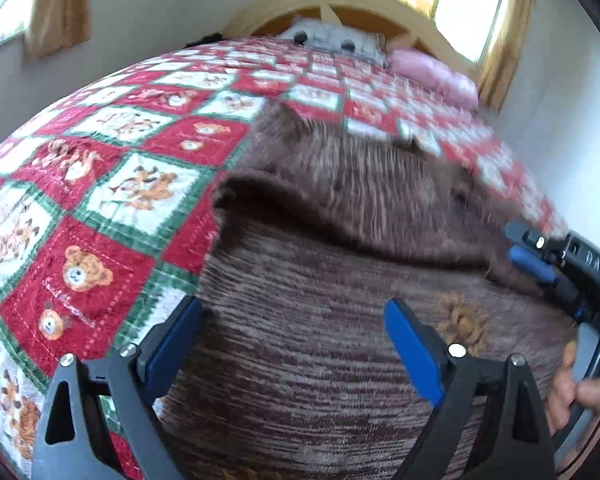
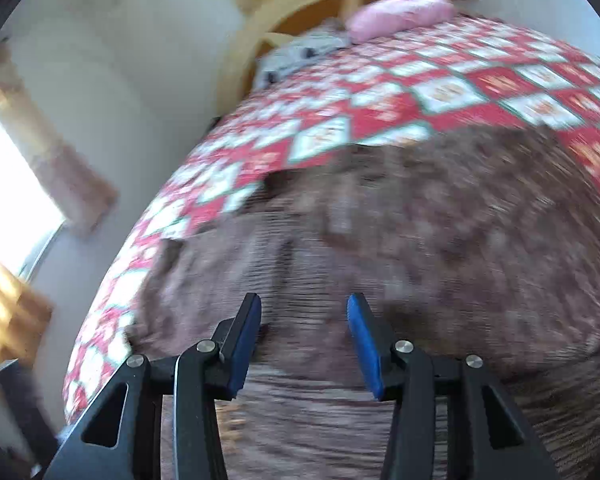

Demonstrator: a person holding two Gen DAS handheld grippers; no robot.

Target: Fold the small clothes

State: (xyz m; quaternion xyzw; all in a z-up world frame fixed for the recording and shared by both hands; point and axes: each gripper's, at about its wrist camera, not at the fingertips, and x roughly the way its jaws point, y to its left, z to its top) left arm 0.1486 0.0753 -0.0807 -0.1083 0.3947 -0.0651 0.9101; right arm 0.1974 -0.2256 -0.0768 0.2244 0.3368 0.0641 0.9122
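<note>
A small brown knitted sweater [image 1: 340,272] lies on a red, white and green teddy-bear quilt [image 1: 100,184], with its far part folded over the near part. A tan fuzzy patch [image 1: 462,320] sits on its near part. My left gripper [image 1: 292,328] is open and empty, just above the sweater's near left part. My right gripper [image 2: 304,320] is open and empty above the sweater [image 2: 420,232]; that view is blurred. The right gripper also shows in the left wrist view [image 1: 540,256] at the sweater's right edge.
The quilt [image 2: 420,92] covers a bed with a wooden arched headboard [image 1: 340,0]. A pink pillow [image 1: 436,72] and a grey plush toy [image 1: 332,38] lie at the head. White walls and curtained windows surround the bed.
</note>
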